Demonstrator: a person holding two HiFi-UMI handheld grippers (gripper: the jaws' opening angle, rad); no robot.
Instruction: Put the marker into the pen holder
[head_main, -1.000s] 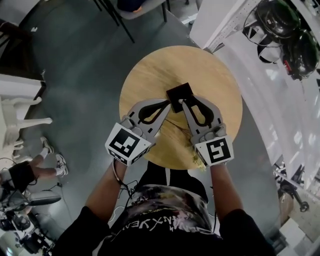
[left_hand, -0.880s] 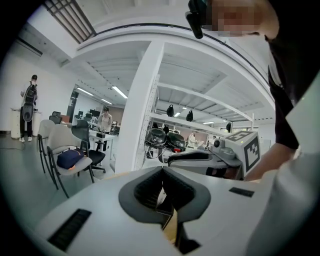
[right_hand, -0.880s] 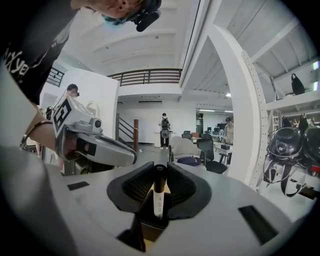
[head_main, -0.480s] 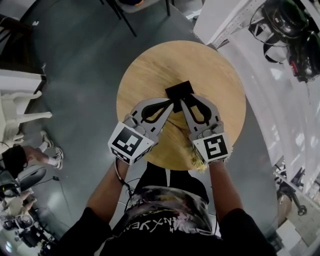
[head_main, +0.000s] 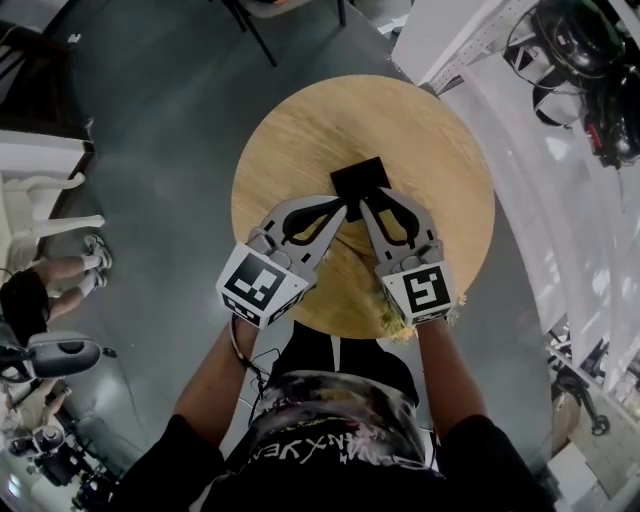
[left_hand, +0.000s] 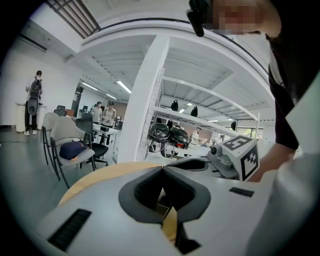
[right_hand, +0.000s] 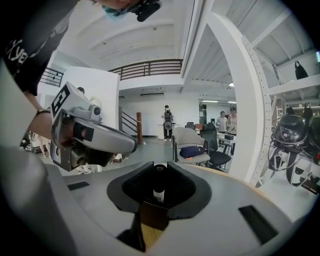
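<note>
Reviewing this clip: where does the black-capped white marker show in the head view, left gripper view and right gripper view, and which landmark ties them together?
Head view: not distinguishable; the jaw tips meet at the black square pen holder.
Left gripper view: cannot be made out.
Right gripper view: centre, the marker upright between the right gripper jaws.
Shared landmark: the round wooden table.

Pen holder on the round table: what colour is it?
Black. The pen holder shows best in the head view, against the light wooden table.
</note>
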